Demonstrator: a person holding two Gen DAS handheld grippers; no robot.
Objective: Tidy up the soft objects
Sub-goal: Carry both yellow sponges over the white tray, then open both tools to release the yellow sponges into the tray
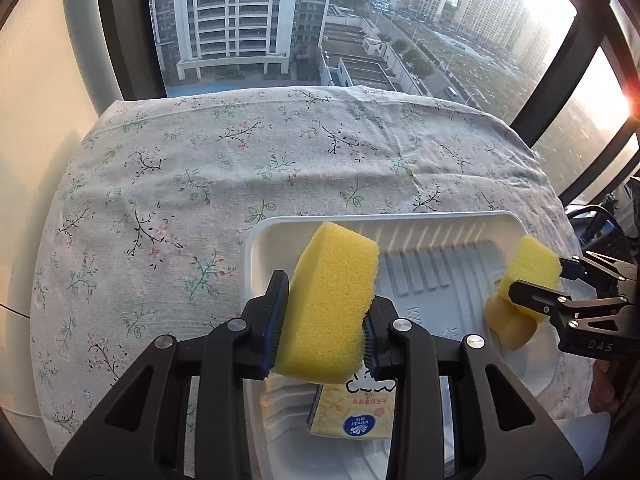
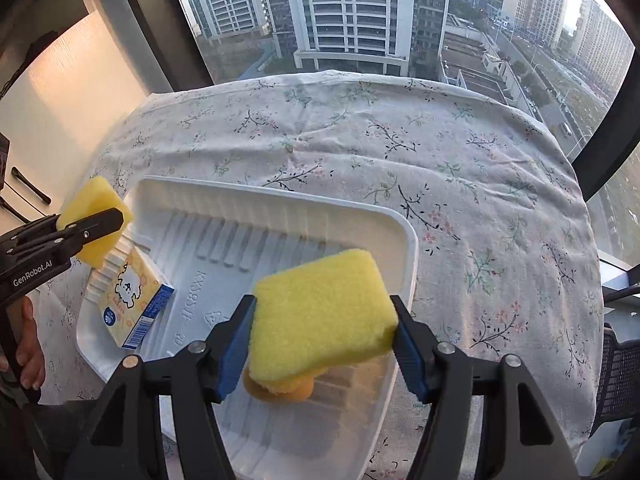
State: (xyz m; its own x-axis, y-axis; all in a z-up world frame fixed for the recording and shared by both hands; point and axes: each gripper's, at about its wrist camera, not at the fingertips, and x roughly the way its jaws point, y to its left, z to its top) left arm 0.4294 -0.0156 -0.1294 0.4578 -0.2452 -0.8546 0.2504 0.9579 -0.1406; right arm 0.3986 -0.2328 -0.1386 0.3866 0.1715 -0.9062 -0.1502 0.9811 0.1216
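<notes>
Each gripper holds a yellow sponge above the white plastic tray (image 1: 452, 220). My left gripper (image 1: 320, 332) is shut on one yellow sponge (image 1: 332, 296), squeezed on edge between the blue pads over the tray's left part. In the right wrist view this left gripper (image 2: 96, 224) and its sponge (image 2: 94, 204) hang over the tray's (image 2: 280, 204) left end. My right gripper (image 2: 324, 340) is shut on the second yellow sponge (image 2: 320, 312), held flat over the tray's right part; from the left wrist view that gripper (image 1: 536, 284) and sponge (image 1: 528, 268) appear at the right.
A yellow tissue pack (image 2: 132, 300) lies in the tray's left end, also visible below my left gripper as the tissue pack (image 1: 352, 412). The tray sits on a floral tablecloth (image 2: 380, 148) over a round table before a large window. A hand (image 2: 28, 344) shows at the left edge.
</notes>
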